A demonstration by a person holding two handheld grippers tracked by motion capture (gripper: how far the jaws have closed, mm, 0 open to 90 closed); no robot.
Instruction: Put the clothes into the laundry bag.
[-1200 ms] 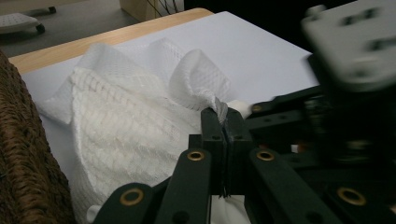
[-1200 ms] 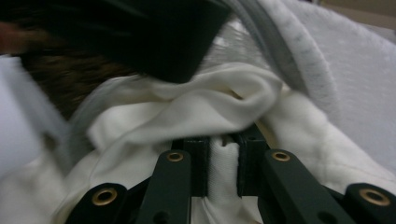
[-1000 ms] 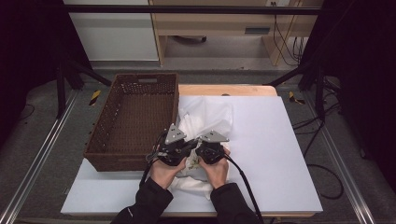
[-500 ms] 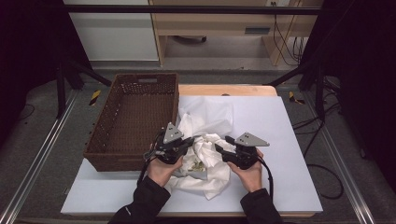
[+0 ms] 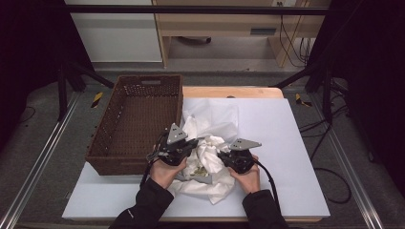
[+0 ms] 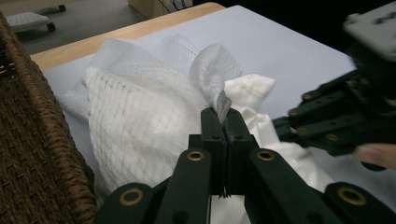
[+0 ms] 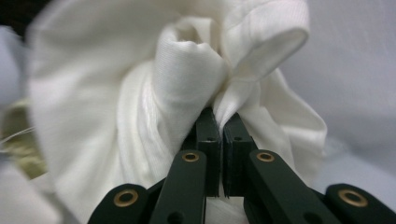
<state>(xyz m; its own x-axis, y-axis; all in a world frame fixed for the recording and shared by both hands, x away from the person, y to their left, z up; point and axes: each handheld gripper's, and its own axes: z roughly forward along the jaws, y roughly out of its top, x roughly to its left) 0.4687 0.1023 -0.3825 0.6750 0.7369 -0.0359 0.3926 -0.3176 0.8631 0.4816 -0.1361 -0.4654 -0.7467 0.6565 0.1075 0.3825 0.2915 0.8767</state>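
Observation:
A crumpled white cloth (image 5: 210, 157) lies with a white mesh bag (image 5: 210, 121) on the white table cover, between my two grippers. My left gripper (image 5: 193, 143) is shut on an edge of the mesh bag (image 6: 140, 121); the pinched fold rises from its jaws at the left gripper (image 6: 223, 119). My right gripper (image 5: 223, 156) faces it from the right. In the right gripper view the right gripper (image 7: 219, 119) has just been closing and is now shut on a fold of the white cloth (image 7: 177, 79).
A brown wicker basket (image 5: 138, 119) stands close on the left, its rim (image 6: 32, 116) beside my left gripper. The white table cover (image 5: 286, 143) stretches out to the right and back. A wooden table edge (image 5: 229, 91) runs behind it.
My right gripper has moved right, away from the left one, and its jaws have shut on the cloth. The cloth bundle has spread wider. The left gripper has kept still.

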